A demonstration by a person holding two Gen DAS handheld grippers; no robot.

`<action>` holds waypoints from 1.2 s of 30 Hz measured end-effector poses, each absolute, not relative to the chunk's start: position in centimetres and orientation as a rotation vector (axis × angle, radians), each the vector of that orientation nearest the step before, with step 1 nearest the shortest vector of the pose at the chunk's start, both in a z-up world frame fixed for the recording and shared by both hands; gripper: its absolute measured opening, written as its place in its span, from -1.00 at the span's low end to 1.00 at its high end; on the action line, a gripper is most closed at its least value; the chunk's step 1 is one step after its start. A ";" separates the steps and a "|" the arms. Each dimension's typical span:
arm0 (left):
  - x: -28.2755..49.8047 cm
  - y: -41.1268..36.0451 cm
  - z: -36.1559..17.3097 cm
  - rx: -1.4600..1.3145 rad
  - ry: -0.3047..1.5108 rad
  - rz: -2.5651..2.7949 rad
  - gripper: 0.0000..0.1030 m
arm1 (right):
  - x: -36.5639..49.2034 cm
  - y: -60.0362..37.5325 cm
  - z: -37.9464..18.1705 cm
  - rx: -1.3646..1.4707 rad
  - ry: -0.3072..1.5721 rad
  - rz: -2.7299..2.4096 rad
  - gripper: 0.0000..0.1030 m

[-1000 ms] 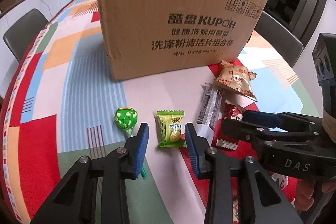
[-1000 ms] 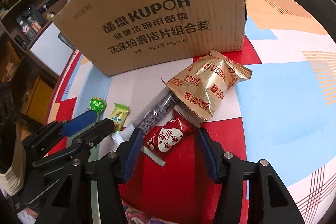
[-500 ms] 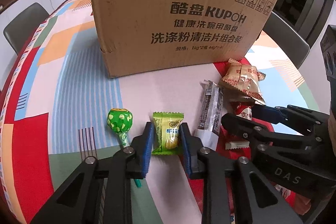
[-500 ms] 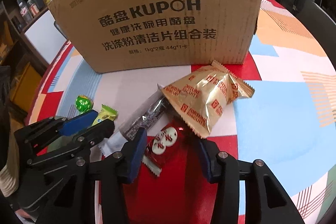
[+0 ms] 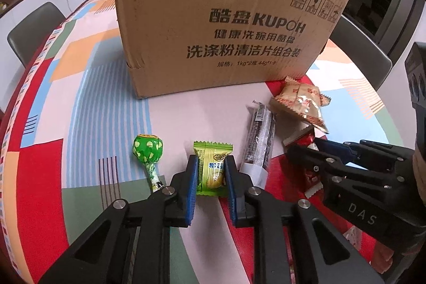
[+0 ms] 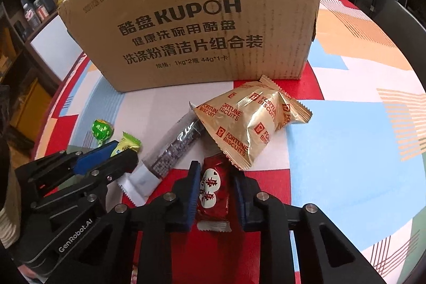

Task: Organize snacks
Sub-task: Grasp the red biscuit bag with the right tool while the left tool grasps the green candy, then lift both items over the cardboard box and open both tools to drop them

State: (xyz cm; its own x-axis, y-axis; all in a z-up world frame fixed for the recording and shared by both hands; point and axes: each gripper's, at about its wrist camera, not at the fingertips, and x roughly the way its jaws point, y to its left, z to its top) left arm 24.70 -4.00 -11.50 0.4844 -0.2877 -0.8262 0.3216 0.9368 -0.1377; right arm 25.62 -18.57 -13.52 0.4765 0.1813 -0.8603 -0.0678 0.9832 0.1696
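The left gripper (image 5: 211, 172) is clenched on the green candy (image 5: 213, 168), its blue pads pressing both long sides of the wrapper; the candy lies flat on the tablecloth (image 5: 87, 124), its crimped top edge poking out beyond the fingertips toward the box (image 5: 221, 25); just left of that gripper lies the lollipop (image 5: 147, 152), head toward the box, stick running back beside the left finger, not touching it so far as the view shows; just right lies the dark bar (image 5: 259, 137), lengthwise, its white end near the right finger.

The right gripper (image 6: 217, 186) straddles the red candy (image 6: 213, 193); the left pad touches the wrapper's side, while on the right a sliver of gap seems to remain, so whether it has a firm grip I cannot tell; the candy sits on a red patch of cloth, its white crimped end pointing back toward the camera, its far end tucked under the tip of the biscuit bag (image 6: 250, 121); that gold bag lies ahead of the gripper, overlapping the dark bar's far end, close before the box; the box stands upright on the table beyond all the snacks.
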 end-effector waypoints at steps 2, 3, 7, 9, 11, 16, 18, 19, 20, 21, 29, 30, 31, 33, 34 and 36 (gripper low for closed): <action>24.3 -3.8 -11.0 0.036 0.988 -0.366 -0.60 | 25.3 -18.6 -13.3 0.118 1.059 0.160 -0.56; 24.1 -3.8 -10.8 0.032 0.983 -0.364 -0.60 | 25.2 -18.5 -13.1 0.117 1.056 0.165 -0.56; 23.2 -3.4 -9.9 0.019 0.969 -0.360 -0.60 | 24.3 -18.4 -12.7 0.098 1.047 0.181 -0.56; 22.7 -3.3 -9.4 0.017 0.962 -0.355 -0.60 | 23.9 -18.2 -12.6 0.102 1.047 0.188 -0.56; 22.2 -3.3 -9.0 0.014 0.956 -0.354 -0.60 | 23.5 -18.4 -12.4 0.104 1.043 0.196 -0.56; 21.2 -3.1 -7.5 0.015 0.928 -0.350 -0.60 | 22.5 -18.4 -10.9 0.108 1.014 0.221 -0.56; 20.9 -3.1 -6.7 0.016 0.912 -0.349 -0.60 | 22.1 -18.3 -9.9 0.111 0.991 0.229 -0.56; 20.8 -3.0 -6.2 0.017 0.902 -0.348 -0.60 | 22.0 -18.3 -9.5 0.112 0.982 0.231 -0.56; 20.7 -3.1 -5.9 0.017 0.893 -0.347 -0.60 | 21.9 -18.4 -9.0 0.114 0.970 0.235 -0.56; 20.7 -3.0 -5.3 0.017 0.881 -0.347 -0.60 | 21.8 -18.5 -8.4 0.116 0.959 0.238 -0.56; 21.4 -3.1 -1.7 0.038 0.792 -0.346 -0.60 | 21.8 -19.0 -4.4 0.119 0.864 0.244 -0.56; 21.7 -3.2 -1.1 0.041 0.777 -0.344 -0.60 | 22.0 -19.1 -3.9 0.119 0.853 0.244 -0.56; 21.9 -3.2 -0.6 0.043 0.766 -0.342 -0.60 | 22.1 -19.3 -3.6 0.121 0.845 0.245 -0.56; 22.4 -3.1 0.5 0.049 0.737 -0.340 -0.60 | 22.5 -19.4 -2.6 0.124 0.823 0.248 -0.56; 22.6 -3.1 1.1 0.052 0.724 -0.341 -0.60 | 22.7 -19.5 -2.2 0.125 0.814 0.246 -0.56; 23.2 -3.1 2.1 0.060 0.698 -0.333 -0.60 | 23.1 -19.6 -1.2 0.124 0.789 0.244 -0.56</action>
State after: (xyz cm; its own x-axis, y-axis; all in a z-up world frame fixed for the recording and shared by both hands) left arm 23.25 -3.09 2.15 0.7159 -0.2804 -0.6395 0.3200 0.9457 -0.0564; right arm 23.14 -19.64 -1.20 0.6782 0.2632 -0.6861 -0.1707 0.9646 0.2013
